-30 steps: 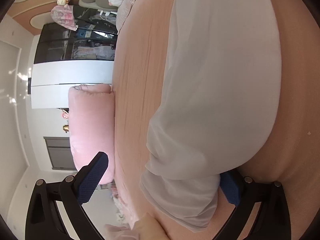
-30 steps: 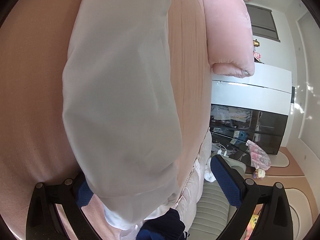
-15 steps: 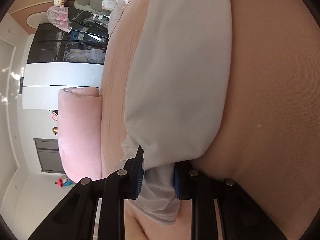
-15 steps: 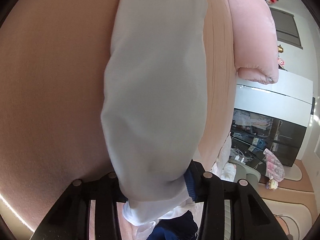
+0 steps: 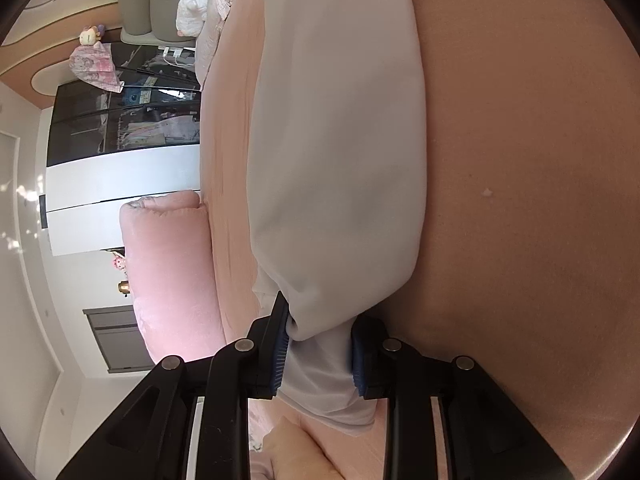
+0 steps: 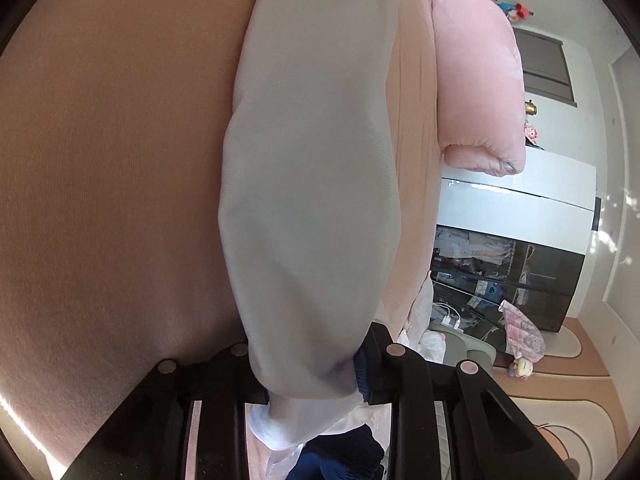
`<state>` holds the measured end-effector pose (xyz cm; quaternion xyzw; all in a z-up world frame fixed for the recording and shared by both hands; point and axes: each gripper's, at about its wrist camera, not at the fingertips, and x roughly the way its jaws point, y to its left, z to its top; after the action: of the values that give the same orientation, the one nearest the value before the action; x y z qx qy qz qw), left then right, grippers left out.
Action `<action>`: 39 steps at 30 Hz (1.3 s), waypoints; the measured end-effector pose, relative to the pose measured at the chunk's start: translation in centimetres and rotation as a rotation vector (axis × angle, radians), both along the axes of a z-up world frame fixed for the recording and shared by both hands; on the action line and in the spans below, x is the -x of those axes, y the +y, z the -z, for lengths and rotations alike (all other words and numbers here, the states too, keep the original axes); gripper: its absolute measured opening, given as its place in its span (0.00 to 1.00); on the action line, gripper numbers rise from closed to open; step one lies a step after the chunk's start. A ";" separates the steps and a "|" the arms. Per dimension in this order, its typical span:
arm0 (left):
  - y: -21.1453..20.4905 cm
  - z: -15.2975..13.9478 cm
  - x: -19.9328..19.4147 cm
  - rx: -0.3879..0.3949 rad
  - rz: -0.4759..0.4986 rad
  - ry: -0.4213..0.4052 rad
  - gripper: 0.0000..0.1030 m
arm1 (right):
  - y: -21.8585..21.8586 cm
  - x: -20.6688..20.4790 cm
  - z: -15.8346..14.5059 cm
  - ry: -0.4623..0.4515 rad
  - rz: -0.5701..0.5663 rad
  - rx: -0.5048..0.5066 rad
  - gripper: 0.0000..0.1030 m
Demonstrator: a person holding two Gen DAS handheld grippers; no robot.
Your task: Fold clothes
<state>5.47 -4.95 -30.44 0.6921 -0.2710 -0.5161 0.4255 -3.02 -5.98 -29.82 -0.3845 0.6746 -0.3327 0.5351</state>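
Note:
A long white garment (image 5: 336,160) lies folded lengthwise on the peach bed sheet (image 5: 520,160). One end of it sits between the blue pads of my left gripper (image 5: 320,344), which press on the cloth while the jaws ease slightly apart. In the right wrist view the same white garment (image 6: 312,180) runs up the sheet (image 6: 120,160). Its other end is bunched inside my right gripper (image 6: 308,376), whose jaws are still closing. The right gripper's left pad is hidden behind the cloth.
A pink pillow (image 5: 172,272) lies along the bed's far edge, also seen as the pink pillow (image 6: 480,80). Beyond stands a black and white wardrobe (image 5: 120,140). A dark blue cloth (image 6: 336,456) lies just under the right gripper. A white plush toy (image 5: 192,12) sits on a grey chair.
Both grippers stood wide open around the garment's ends a second ago and have since closed on them. The views have shifted sideways and the cloth now looks narrower.

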 end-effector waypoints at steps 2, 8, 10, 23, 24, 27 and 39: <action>0.4 -0.1 -0.1 0.007 -0.017 -0.003 0.23 | 0.2 0.3 0.0 0.020 -0.033 0.019 0.25; 2.0 -2.0 -0.4 -0.062 -0.052 0.047 0.23 | 1.7 0.4 -1.4 -0.026 -0.027 -0.031 0.24; 2.8 -2.2 -0.5 -0.079 -0.054 0.056 0.23 | 2.7 0.4 -1.7 -0.029 -0.031 -0.052 0.24; 6.4 -2.9 0.9 -0.157 -0.062 0.060 0.23 | 7.5 2.3 -2.7 -0.071 -0.058 -0.146 0.24; 6.8 -3.1 1.2 -0.163 -0.055 0.055 0.23 | 7.7 2.6 -2.7 -0.072 -0.075 -0.155 0.24; 8.2 -3.5 2.2 -0.196 -0.041 0.061 0.23 | 8.2 3.6 -2.5 -0.062 -0.111 -0.168 0.25; 6.4 -5.3 2.0 -0.325 -0.112 0.193 0.25 | 6.6 4.6 -5.0 -0.186 0.007 -0.415 0.30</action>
<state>3.45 1.43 -25.14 0.7131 -0.1034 -0.5925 0.3602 -7.57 0.60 -24.82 -0.2314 0.6778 -0.2226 0.6614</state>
